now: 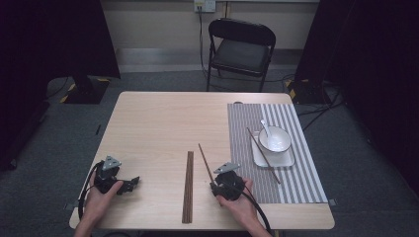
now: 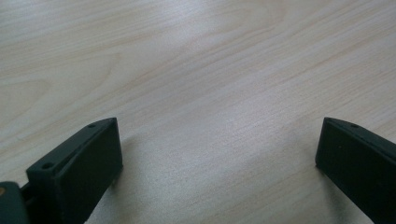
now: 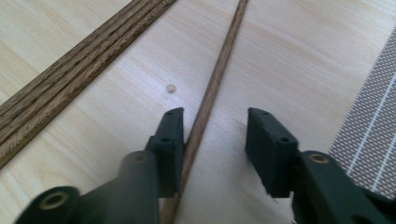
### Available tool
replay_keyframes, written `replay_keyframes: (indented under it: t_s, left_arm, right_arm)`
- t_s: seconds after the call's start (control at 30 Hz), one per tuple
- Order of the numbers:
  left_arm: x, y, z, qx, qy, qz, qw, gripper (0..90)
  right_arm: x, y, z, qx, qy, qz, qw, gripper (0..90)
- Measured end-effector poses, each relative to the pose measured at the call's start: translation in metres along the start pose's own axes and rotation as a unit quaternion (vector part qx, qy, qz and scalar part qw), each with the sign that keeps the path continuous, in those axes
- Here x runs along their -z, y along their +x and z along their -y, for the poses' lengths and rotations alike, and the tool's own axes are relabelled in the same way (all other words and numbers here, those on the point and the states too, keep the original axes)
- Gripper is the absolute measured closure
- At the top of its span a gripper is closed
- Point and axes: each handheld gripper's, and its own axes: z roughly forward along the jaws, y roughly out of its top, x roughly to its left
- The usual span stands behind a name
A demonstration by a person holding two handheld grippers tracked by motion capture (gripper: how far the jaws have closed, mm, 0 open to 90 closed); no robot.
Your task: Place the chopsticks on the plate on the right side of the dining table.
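A single brown chopstick (image 1: 206,163) lies slanted on the wooden table (image 1: 158,128), right of centre. My right gripper (image 1: 214,184) sits at its near end. In the right gripper view the chopstick (image 3: 219,79) runs up between the jaws of the right gripper (image 3: 215,116), resting against the left jaw with a gap to the right one, so the gripper is open. Near the front left edge, my left gripper (image 1: 132,182) rests on the table. Its jaws stand wide apart over bare wood in the left gripper view (image 2: 217,126), with nothing between them.
A bundle of dark chopsticks (image 1: 188,187) (image 3: 70,79) lies side by side left of the single one. On the striped placemat (image 1: 296,182) (image 3: 373,140) a white bowl (image 1: 274,139) with a spoon (image 1: 265,127) sits on a plate (image 1: 287,161), and another chopstick (image 1: 269,167) crosses it. A chair (image 1: 242,49) stands behind the table.
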Motion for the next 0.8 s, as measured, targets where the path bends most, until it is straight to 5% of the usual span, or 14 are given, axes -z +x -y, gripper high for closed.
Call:
replay_keyframes:
  t_s: [0.23, 0.8]
  left_arm:
    - [0.0, 0.0, 0.0, 0.001, -0.001, -0.002, 1.0, 0.1]
    - [0.0, 0.0, 0.0, 0.001, -0.001, -0.002, 1.0, 0.0]
  right_arm:
    - [0.001, 0.002, -0.001, 0.006, 0.002, -0.003, 1.0, 75.6]
    - [0.002, -0.017, -0.002, -0.051, 0.004, 0.015, 0.9986, 84.2]
